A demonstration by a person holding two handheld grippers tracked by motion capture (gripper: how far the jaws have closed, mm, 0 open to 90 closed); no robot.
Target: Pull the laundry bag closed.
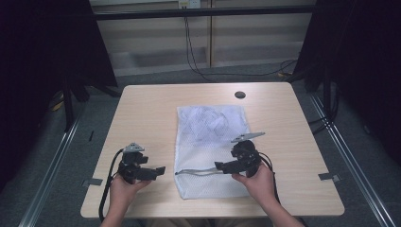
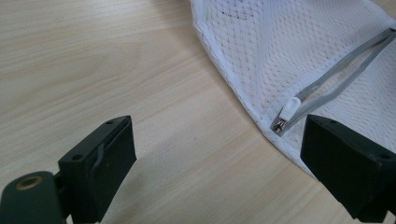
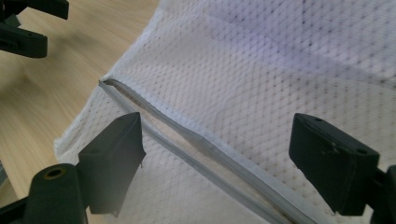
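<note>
1. Flat on the wooden table lies a white mesh laundry bag, its grey zipper partly unzipped near the person's edge.
2. Left gripper rests on the table just left of the bag, jaws wide apart and empty; the white zipper pull lies ahead of them.
3. Right gripper sits over the bag's near right part, jaws wide, straddling the zipper without pinching it.
</note>
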